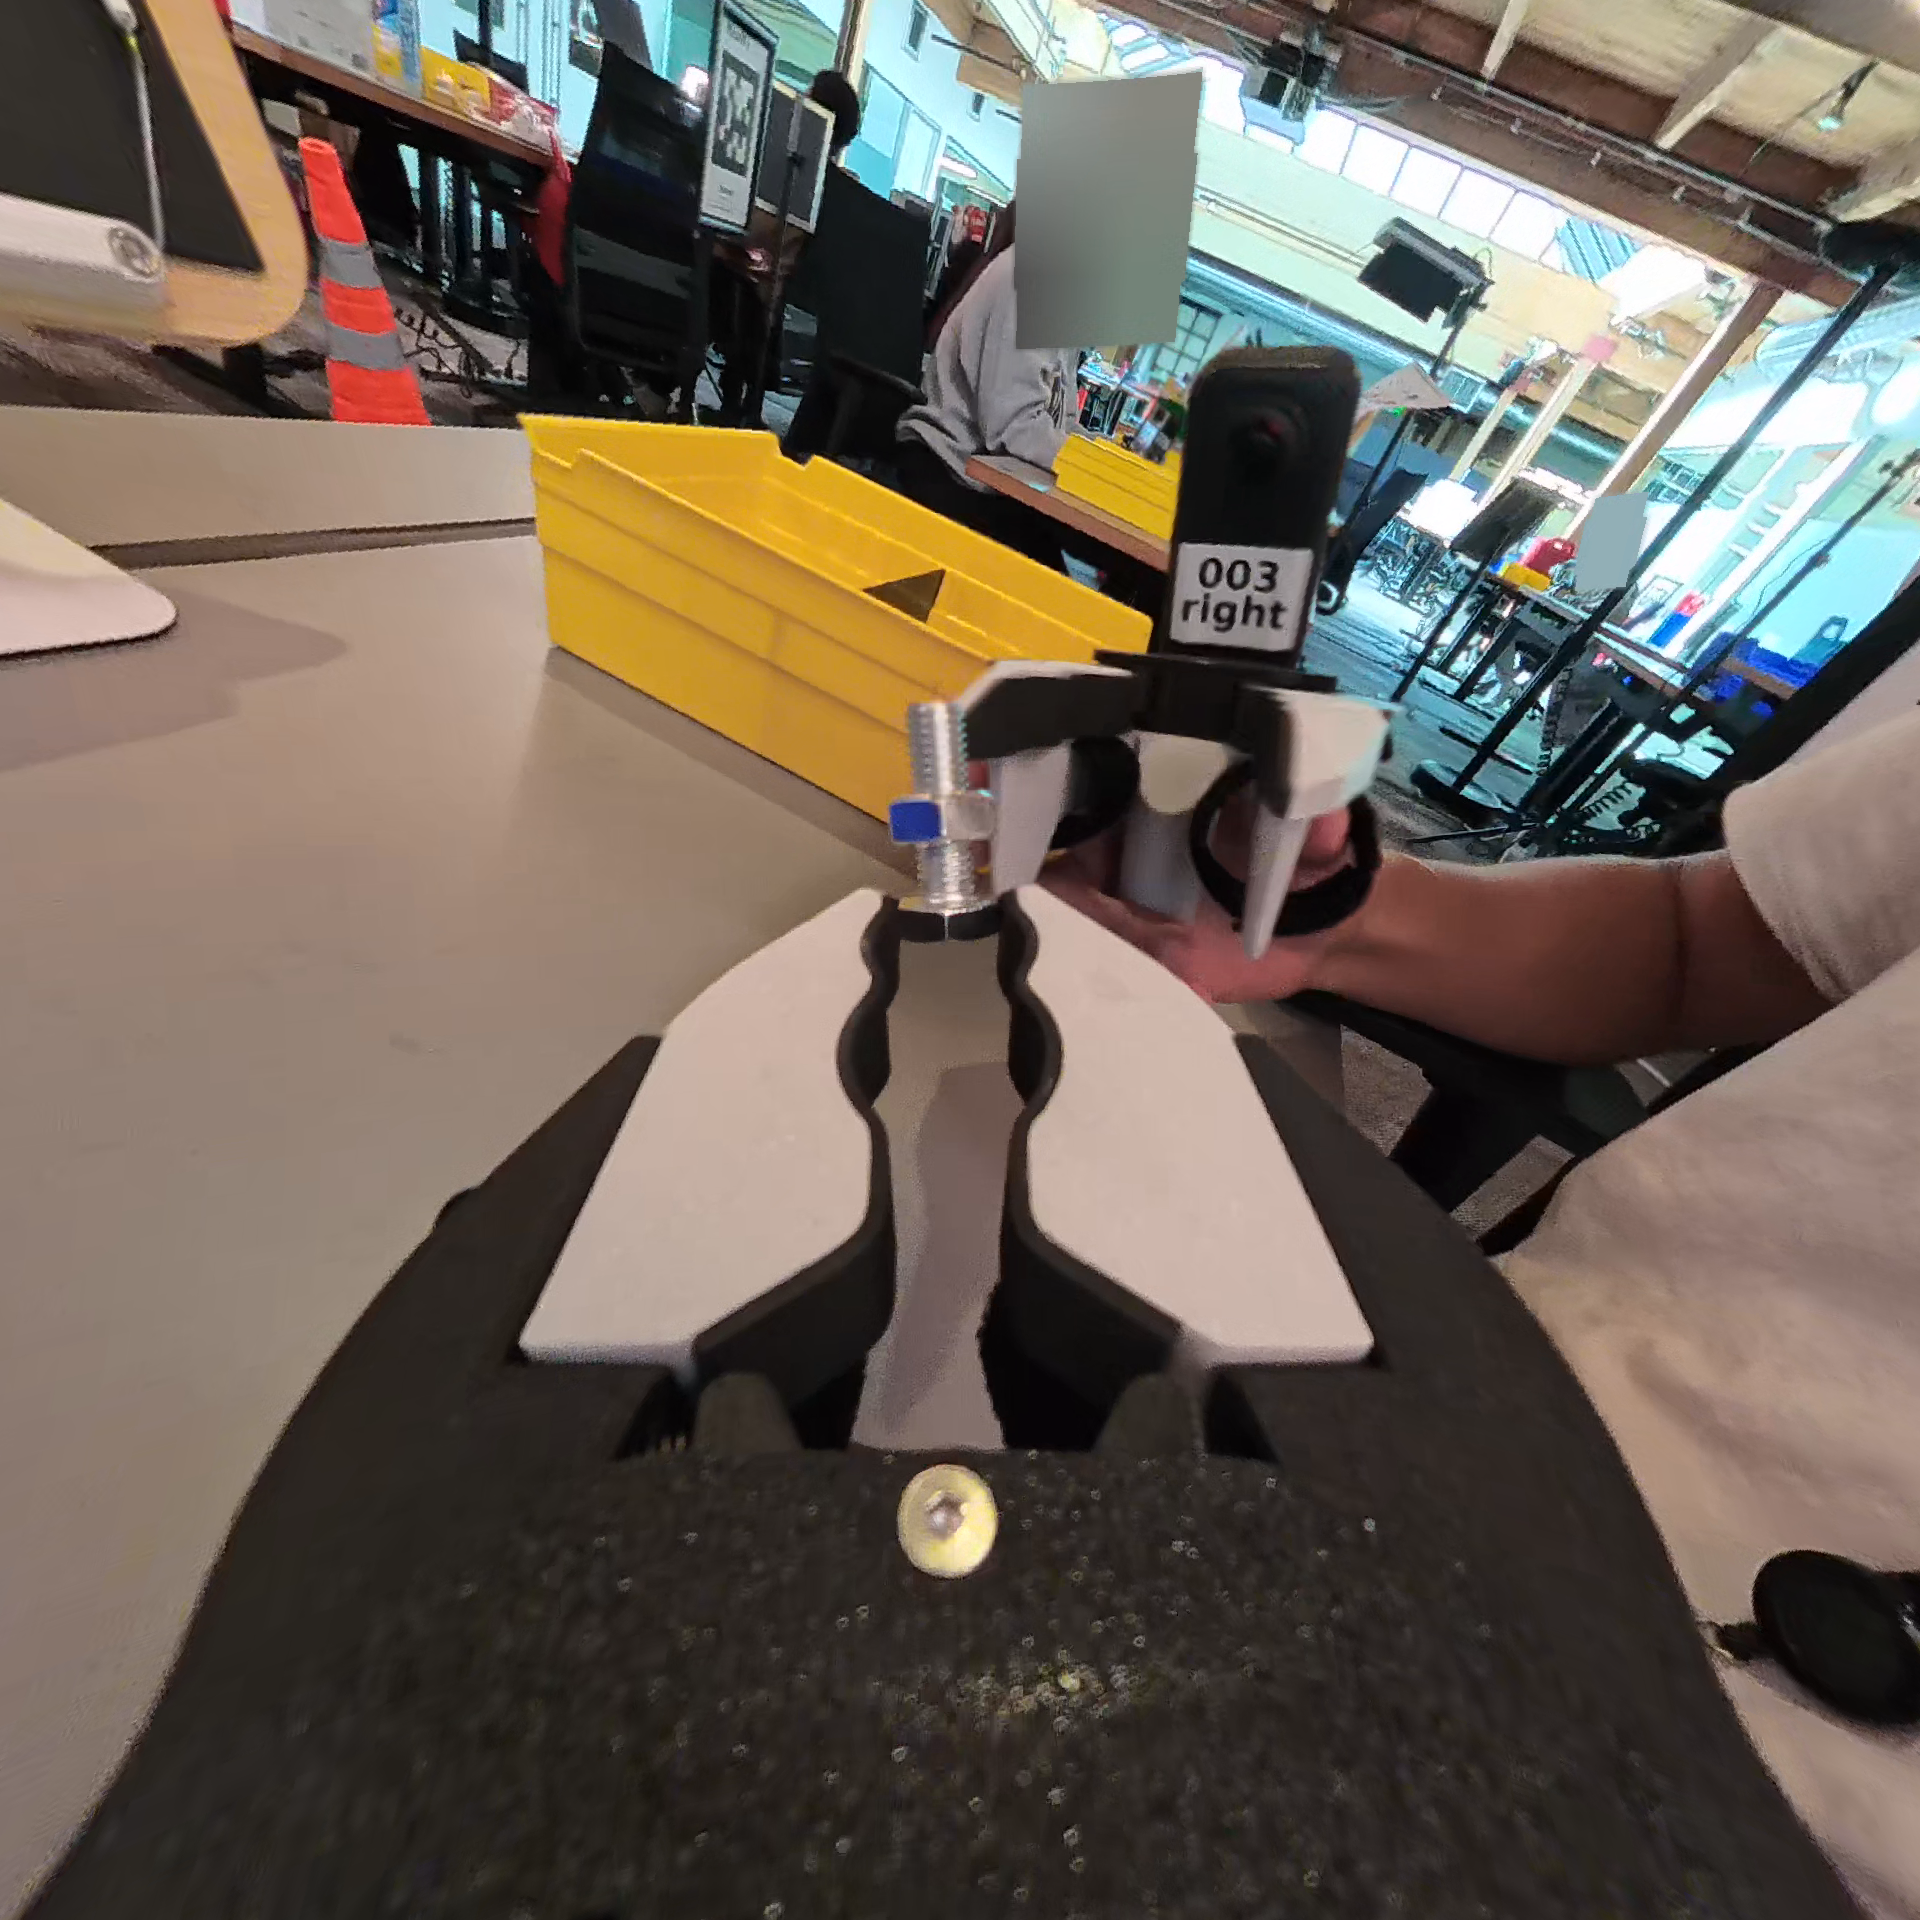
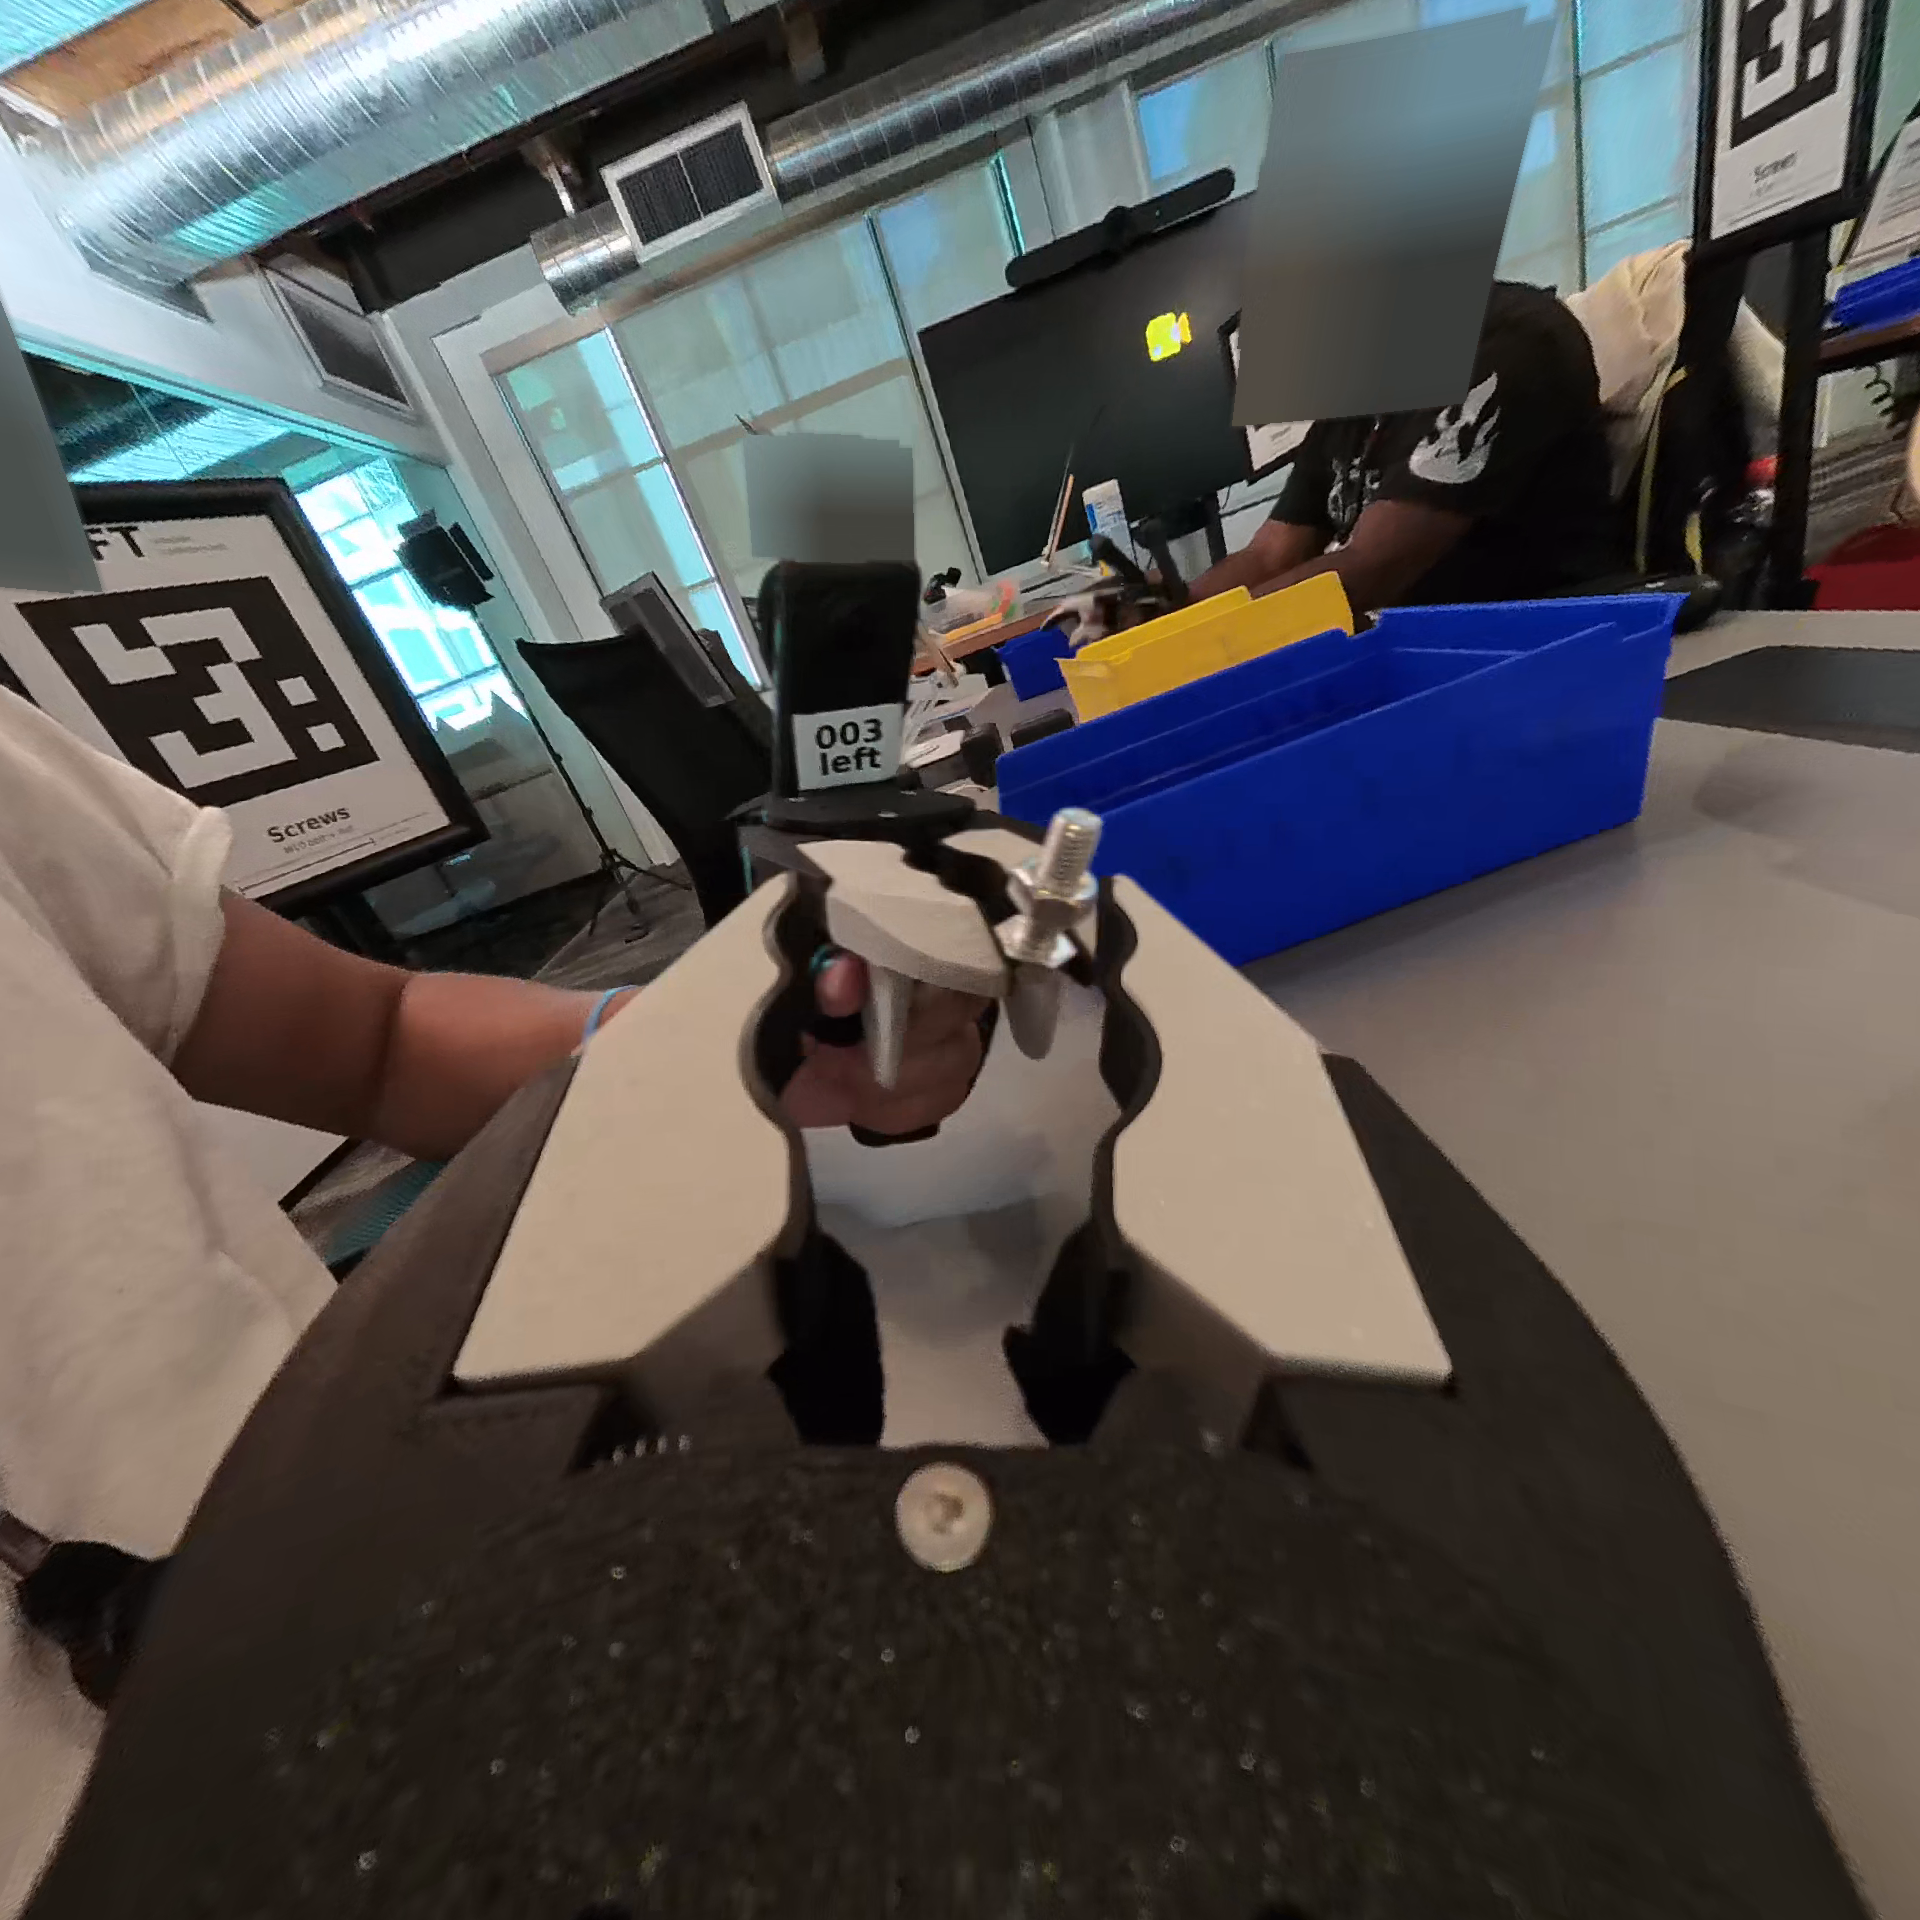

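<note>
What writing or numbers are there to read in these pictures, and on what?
I do not copy writing; its bearers:
White label on black camera: legible.
Second white label on other black camera: legible.
Framed marker sign: legible caption.
Second marker sign: small caption.
Distant marker sign: too small.

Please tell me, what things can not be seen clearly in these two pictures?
- Bolt head: left wrist view, sunk between the left hand-held gripper tips.
- Yellow bin contents: left wrist view, behind its wall.
- Blue bin contents: right wrist view, behind its wall.
- Right hand-held gripper contact with the nut: right wrist view, the left hand-held gripper blocks it.
</note>
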The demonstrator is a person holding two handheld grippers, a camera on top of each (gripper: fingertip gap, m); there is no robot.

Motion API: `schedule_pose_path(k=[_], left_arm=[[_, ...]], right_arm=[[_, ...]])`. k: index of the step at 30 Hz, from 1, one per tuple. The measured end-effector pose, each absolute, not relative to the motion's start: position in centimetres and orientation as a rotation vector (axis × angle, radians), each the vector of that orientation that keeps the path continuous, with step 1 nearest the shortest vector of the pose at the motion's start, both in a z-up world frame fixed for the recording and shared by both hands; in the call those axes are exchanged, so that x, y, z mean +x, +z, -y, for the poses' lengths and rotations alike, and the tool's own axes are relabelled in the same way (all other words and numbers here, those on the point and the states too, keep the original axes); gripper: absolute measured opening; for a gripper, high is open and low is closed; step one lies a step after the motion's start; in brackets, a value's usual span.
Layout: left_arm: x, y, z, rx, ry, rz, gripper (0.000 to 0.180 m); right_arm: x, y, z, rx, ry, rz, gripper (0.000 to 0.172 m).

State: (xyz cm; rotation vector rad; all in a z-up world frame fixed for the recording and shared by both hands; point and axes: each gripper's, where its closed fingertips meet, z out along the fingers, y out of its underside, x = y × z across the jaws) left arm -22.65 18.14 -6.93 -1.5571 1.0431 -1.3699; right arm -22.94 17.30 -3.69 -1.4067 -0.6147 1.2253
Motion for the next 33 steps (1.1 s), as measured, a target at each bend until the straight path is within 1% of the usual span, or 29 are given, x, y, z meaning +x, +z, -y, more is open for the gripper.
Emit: schedule_pose_path(k=[2, 3, 5, 15, 19, 21, 31, 33], left_arm=[[-22.6, -7.1, -18.3, -1.569, -1.383, -1.034, 0.018], [-22.6, -7.1, -18.1, -1.569, -1.387, -1.039, 0.018], [-22.2, -7.2, -17.6, -1.563, -1.396, -1.066, 0.018], [-22.7, -6.7, -17.7, -1.54, -1.401, -1.062, 0.018], [-21.9, -7.1, -16.6, -1.534, -1.419, -1.116, 0.017], [-21.4, -7.4, -15.9, -1.532, -1.414, -1.155, 0.017], [-22.8, -7.1, -17.7, -1.554, -1.412, -1.078, 0.018], [-22.4, -7.3, -17.2, -1.554, -1.422, -1.101, 0.017]], right_arm=[[-23.8, -4.0, -17.0, -1.418, 1.226, 0.629, 0.057], [-24.0, -4.1, -17.2, -1.425, 1.216, 0.616, 0.064], [-24.6, -4.1, -17.2, -1.424, 1.241, 0.604, 0.069], [-24.4, -4.2, -17.0, -1.433, 1.277, 0.581, 0.068], [-25.7, -3.9, -16.6, -1.418, 1.31, 0.599, 0.075], [-26.2, -3.8, -16.4, -1.409, 1.337, 0.624, 0.074], [-24.2, -4.3, -16.7, -1.428, 1.247, 0.607, 0.072], [-25.1, -4.4, -16.5, -1.431, 1.231, 0.626, 0.075]])
